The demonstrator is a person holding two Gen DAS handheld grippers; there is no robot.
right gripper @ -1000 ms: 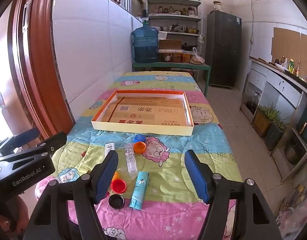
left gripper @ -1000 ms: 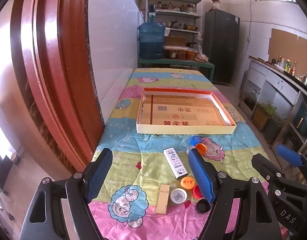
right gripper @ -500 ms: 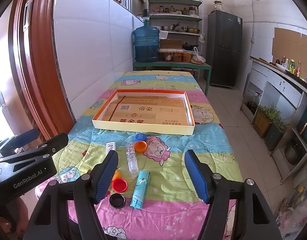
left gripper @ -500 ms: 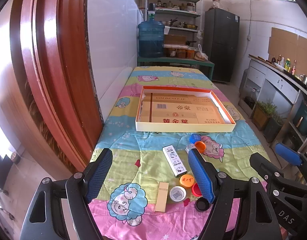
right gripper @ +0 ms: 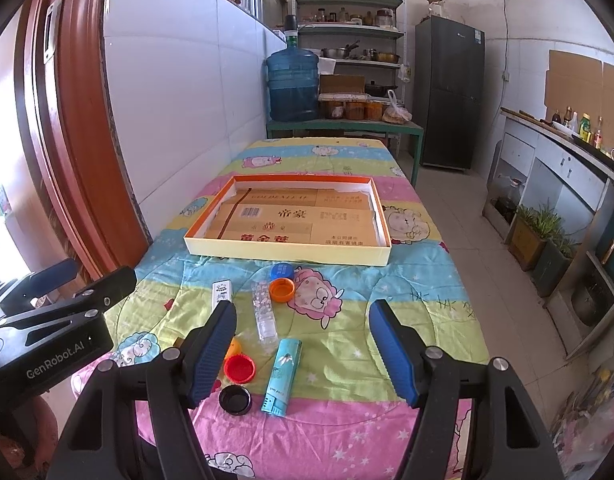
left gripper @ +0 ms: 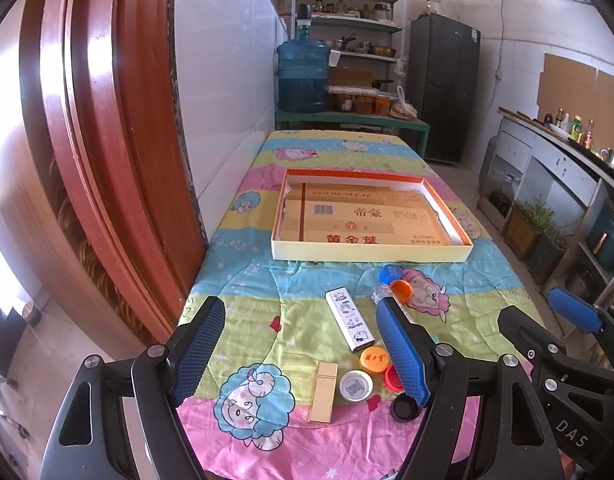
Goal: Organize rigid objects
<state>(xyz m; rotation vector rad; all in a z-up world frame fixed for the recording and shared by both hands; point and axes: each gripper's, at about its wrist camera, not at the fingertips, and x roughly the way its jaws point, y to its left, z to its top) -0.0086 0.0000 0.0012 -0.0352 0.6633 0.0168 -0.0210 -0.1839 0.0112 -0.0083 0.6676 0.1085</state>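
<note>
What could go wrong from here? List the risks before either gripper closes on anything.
1. The red bottle cap, black bottle cap and orange bottle cap lie crowded together; closing on one may knock another.
2. The black cap and the teal rectangular lighter sit near the table's front edge and could be pushed off.
3. The clear plastic lighter lies flat on soft, wrinkled quilt, so a grip may slip.

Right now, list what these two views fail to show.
- Left wrist view: teal lighter hidden; the left gripper's right finger covers it and part of the red cap.
- Right wrist view: yellow cap mostly behind the right gripper's left finger.
- Tray print too small.
</note>
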